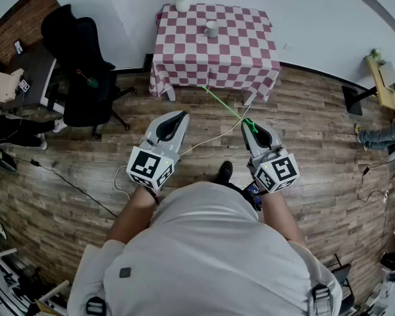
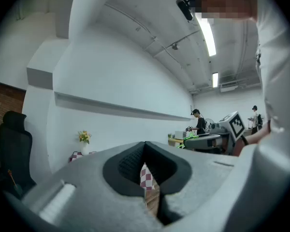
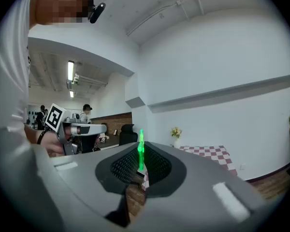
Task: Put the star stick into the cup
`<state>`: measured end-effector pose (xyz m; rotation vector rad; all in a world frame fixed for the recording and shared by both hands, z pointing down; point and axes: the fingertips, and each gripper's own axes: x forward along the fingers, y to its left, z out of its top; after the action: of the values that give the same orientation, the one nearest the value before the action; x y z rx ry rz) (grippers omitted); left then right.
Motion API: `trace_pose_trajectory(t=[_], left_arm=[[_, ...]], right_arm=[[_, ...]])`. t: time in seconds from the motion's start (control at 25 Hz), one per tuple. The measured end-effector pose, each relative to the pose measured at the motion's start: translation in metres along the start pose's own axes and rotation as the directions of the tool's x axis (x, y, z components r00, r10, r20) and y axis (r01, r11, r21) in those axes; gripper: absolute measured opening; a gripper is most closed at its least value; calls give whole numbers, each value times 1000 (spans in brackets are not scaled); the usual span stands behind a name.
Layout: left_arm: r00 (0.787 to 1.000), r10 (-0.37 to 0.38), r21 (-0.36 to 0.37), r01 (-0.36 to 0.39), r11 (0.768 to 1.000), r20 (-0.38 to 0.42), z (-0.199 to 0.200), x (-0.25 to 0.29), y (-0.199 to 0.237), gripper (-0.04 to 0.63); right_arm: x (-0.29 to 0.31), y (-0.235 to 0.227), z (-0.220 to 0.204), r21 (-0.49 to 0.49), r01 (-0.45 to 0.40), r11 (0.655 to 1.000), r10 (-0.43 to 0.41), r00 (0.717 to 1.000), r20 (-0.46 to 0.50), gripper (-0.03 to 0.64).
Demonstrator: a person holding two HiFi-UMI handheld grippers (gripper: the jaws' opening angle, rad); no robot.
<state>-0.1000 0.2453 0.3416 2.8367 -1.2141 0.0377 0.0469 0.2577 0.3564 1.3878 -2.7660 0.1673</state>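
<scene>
The stick (image 1: 227, 107) is thin and green. It is clamped at its near end in the right gripper (image 1: 255, 127) and slants forward and to the left over the wood floor, towards the table (image 1: 250, 51). In the right gripper view the stick (image 3: 141, 151) stands up between the closed pads. The cup (image 1: 211, 29) sits on the checked cloth, well away from the stick's tip, with a vase (image 1: 182, 4) near it at the back edge. The left gripper (image 1: 178, 117) is clenched on nothing and is held level beside the right.

The main risk is the long lever: held by one end, the stick may pivot in the pads, so its tip could miss the rim. A tip that comes in low could also tip the light cup over. A cable (image 1: 210, 137) on the floor ahead could snag a foot.
</scene>
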Motion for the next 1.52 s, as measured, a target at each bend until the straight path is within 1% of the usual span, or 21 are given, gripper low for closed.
trace_pose_trajectory(t=[0.4,0.6,0.68,0.84,1.24,1.4,1.52], left_arm=[[1000,19,-4,-19,1000,-12,-6,15,7,5],[999,27,-8,-28,1000,-23,-9,38,7,5],[999,29,-5,-29,1000,-26,-10,52,7,5],[999,44,-3,-44,999,-32,-10,83,8,5],[997,69,2,-69,998,-30,-3,172,-8,5],[996,80,-29,-81,996,-38,-8,198,-17,5],[995,94,-32,-95,995,-44,-12,211,-21,5]], right_arm=[[6,-16,-6,13,-14,1000,14,1000,2,26],[10,-37,-6,-17,-10,1000,10,1000,-10,26],[13,-51,-6,-27,-7,1000,6,1000,-14,26],[16,-83,-3,-16,-14,1000,14,1000,-11,26],[14,-176,6,-7,-47,999,47,999,-12,26],[12,-201,5,1,-73,997,73,997,-17,26],[11,-214,5,0,-90,996,90,996,-15,26]])
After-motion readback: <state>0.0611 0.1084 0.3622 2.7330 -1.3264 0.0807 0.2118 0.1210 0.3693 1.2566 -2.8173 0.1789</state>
